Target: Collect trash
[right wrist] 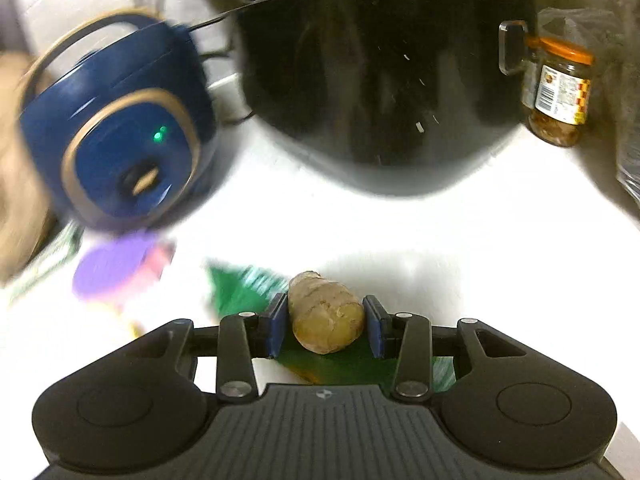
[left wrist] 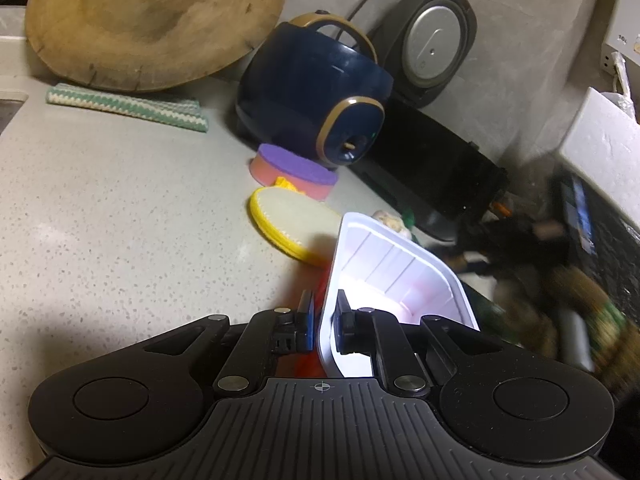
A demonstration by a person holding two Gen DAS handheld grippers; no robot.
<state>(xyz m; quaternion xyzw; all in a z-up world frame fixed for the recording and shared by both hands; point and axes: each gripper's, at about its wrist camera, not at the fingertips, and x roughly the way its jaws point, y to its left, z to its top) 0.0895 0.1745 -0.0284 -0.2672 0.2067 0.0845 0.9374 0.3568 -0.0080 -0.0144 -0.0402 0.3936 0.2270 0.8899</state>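
Note:
My left gripper (left wrist: 323, 300) is shut on the near wall of a white plastic tray (left wrist: 392, 272), which it holds tilted above the speckled counter (left wrist: 120, 208). Something red shows under the tray. In the right wrist view a knobbly piece of ginger (right wrist: 324, 320) sits between the blue pads (right wrist: 278, 320) of my right gripper (right wrist: 326, 312). Both pads touch its sides. The ginger lies on a green wrapper (right wrist: 240, 288). The left wrist view shows the same ginger (left wrist: 390, 220) beyond the tray, and a blurred dark shape to its right.
A blue appliance (left wrist: 312, 92) with a lit green lamp stands at the back. A black appliance (right wrist: 380, 80) and a jar with an orange lid (right wrist: 560, 96) are behind the ginger. Nearby lie a purple-pink sponge (left wrist: 296, 170), yellow scrubber (left wrist: 292, 220), striped cloth (left wrist: 128, 106) and wooden board (left wrist: 152, 20).

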